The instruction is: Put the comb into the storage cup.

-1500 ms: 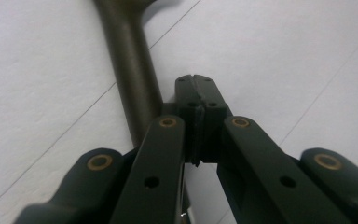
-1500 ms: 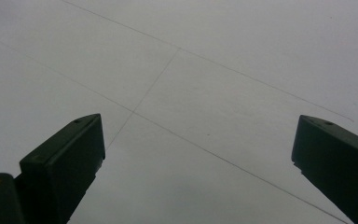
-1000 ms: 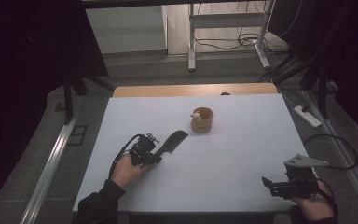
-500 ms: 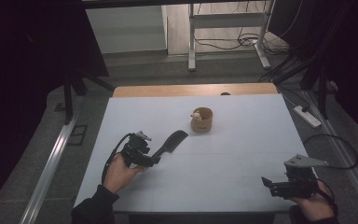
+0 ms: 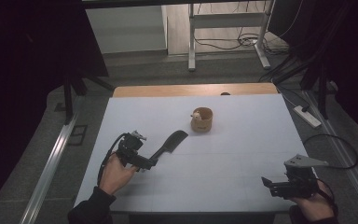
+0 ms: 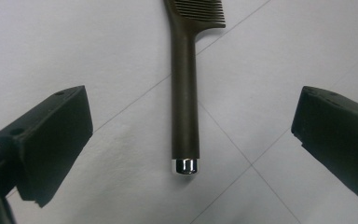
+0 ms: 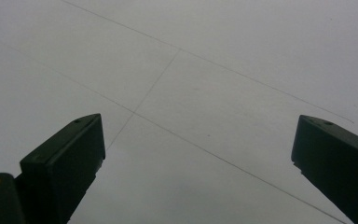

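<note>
We found the left gripper [image 6: 186,140] with jaws wide, just opened. The comb [image 6: 185,93] lay flat between them, untouched, handle end nearest, toward the desk's [image 5: 242,154] left edge. The right gripper [image 7: 196,168] also stood wide.

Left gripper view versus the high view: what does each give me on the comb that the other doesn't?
Left gripper view: the comb handle ends in a small shiny metal cap, and it lies on the table between the wide-open jaws of the left gripper, touching neither; those jaws have just been opening.
High view: the whole layout, with a small wooden cup beyond the comb's toothed head, and the right gripper far off at the near right of the white table.
Both: the dark comb lying flat on the white table, handle end toward the left gripper.
</note>
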`<state>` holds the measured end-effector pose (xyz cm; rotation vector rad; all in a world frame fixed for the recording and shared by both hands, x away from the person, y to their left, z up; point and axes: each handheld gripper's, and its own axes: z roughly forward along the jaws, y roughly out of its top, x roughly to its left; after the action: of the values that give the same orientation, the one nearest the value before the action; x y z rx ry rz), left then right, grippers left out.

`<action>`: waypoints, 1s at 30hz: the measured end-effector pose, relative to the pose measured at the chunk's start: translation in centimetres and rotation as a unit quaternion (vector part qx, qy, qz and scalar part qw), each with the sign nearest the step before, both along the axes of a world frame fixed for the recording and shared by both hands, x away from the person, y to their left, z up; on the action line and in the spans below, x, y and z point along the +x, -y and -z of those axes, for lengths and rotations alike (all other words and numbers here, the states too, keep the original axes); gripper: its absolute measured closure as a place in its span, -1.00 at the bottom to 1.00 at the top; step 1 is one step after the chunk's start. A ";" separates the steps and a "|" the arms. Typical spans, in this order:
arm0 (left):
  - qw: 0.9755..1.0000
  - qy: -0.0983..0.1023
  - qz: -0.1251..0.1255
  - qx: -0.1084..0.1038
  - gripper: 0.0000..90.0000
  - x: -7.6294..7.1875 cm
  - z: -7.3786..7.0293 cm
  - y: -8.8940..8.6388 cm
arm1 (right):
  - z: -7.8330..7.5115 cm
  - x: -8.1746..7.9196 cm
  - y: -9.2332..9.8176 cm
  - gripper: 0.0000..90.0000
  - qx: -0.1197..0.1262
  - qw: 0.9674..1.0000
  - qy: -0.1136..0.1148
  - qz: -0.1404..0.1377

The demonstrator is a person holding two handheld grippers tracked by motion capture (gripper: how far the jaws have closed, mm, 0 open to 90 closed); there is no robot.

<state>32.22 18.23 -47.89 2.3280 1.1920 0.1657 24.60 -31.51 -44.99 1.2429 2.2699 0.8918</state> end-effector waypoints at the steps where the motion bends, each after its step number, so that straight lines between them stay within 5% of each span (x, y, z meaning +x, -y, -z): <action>1: 1.000 0.002 -0.001 0.000 -1.00 0.0 0.0 0.0 | 0.0 0.0 0.0 -0.93 0.000 1.000 0.000 0.000; 13: 1.000 0.014 0.015 0.000 -1.00 0.4 0.8 0.6 | 0.0 0.0 0.0 -0.93 -0.001 1.000 0.000 0.000; 23: 1.000 0.000 0.018 0.006 -1.00 1.5 2.0 1.2 | 0.0 0.0 0.0 -0.93 -0.003 1.000 -0.001 0.000; 30: 0.999 -0.010 0.019 0.031 -1.00 2.3 3.2 1.8 | 0.0 0.0 0.0 -0.93 -0.003 1.000 -0.002 -0.001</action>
<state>34.55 16.42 -51.12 2.4099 1.1664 0.1671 24.64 -31.46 -45.03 1.2416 2.2752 0.8829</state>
